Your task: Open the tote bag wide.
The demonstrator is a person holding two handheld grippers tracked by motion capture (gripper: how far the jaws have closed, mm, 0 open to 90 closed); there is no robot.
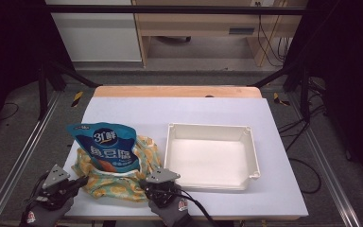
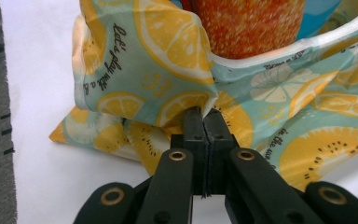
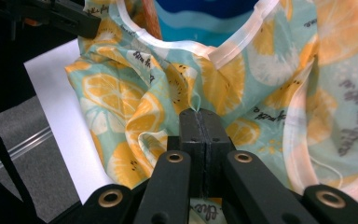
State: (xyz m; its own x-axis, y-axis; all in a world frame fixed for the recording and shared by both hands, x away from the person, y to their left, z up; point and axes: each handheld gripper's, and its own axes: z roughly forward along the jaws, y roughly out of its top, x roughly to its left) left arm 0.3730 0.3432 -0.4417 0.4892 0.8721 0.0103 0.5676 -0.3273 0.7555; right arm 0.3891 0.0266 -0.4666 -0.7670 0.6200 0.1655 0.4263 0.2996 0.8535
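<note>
— High view first: what's biggest?
— One white table [image 1: 179,113], flat and matte, then one white plastic tray [image 1: 253,158], rectangular and rigid, at its right.
— And left of the tray?
— One soft fabric bag [image 1: 144,151], teal with lemon slices, crumpled, near the front edge. One glossy blue snack pouch [image 1: 105,144] stands in it.
— The tongs?
— Two. The left gripper [image 2: 204,114] is pinched tight on the bag's cloth; the right gripper [image 3: 199,114] likewise, jaws together on a fold.

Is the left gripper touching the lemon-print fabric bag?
Touching. The left gripper view shows the left gripper shut, pinching a fold of the fabric bag.
</note>
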